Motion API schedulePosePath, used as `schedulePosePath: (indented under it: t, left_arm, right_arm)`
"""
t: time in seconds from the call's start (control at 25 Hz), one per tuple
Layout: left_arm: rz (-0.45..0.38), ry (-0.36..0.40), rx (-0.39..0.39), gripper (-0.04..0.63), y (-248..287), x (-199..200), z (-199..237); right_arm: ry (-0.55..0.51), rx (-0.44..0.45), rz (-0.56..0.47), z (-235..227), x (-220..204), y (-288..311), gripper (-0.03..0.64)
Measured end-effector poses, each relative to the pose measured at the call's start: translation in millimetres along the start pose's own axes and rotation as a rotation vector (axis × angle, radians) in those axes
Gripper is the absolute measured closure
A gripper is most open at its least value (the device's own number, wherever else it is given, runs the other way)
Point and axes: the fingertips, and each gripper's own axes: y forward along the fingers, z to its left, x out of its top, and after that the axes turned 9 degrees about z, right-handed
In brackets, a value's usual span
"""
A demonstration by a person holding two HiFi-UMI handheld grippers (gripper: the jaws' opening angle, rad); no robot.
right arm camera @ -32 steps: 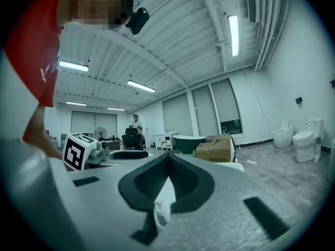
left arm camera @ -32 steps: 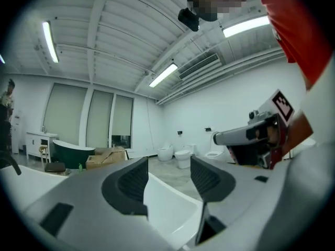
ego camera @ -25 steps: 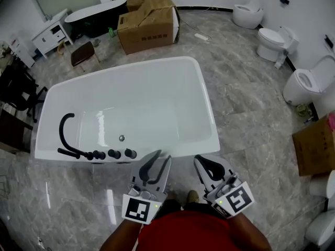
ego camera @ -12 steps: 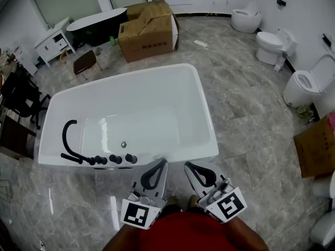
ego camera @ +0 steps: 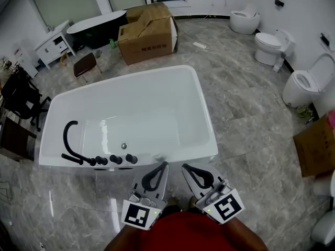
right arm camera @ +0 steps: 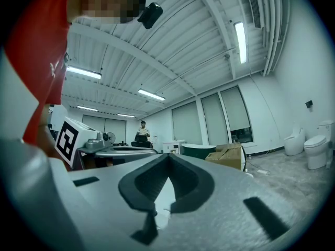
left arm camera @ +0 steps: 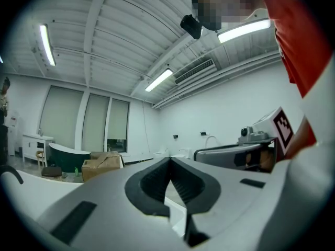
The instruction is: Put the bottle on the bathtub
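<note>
**Grippers drawn in, no bottle in hand**

Since a second ago the tub point(ego camera: 208, 132) has slid lower in the head view, and the two grippers have been drawn closer together at 6 o'clock. The left gripper point(ego camera: 164, 166), whose tips looked slightly apart then, is now pressed together with nothing between the jaws. The right gripper point(ego camera: 184, 167) is likewise closed on nothing. The bottle is not made out in any view. Only a small green thing point(ego camera: 111, 41) is seen by the dark tub point(ego camera: 97, 22) at 11 o'clock, too small to be named. The task is therefore judged not yet begun: a bottle must first be found and picked up.

At 9 o'clock a dark chair point(ego camera: 18, 95) is set near the tub's end, so room is tight there. The black tap point(ego camera: 68, 135) and knobs point(ego camera: 115, 159) take up the near rim toward 8 o'clock. The near rim just ahead of the jaws is left bare, as is the long rim toward 3 o'clock. At 12 o'clock cartons point(ego camera: 149, 30) are stood behind the tub. Open floor is left at 3 o'clock before the toilets point(ego camera: 301, 85) and a carton point(ego camera: 316, 148) are reached
</note>
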Motion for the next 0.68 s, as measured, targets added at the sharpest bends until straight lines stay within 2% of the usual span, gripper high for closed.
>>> schedulePosePath:
  t: [0.68]
  left_arm:
    - [-0.003,0.004,0.010,0.586,-6.1,-3.2,-2.7]
  right_arm:
    - [0.006,-0.023,0.010,-1.4,-3.8,-8.9,0.614]
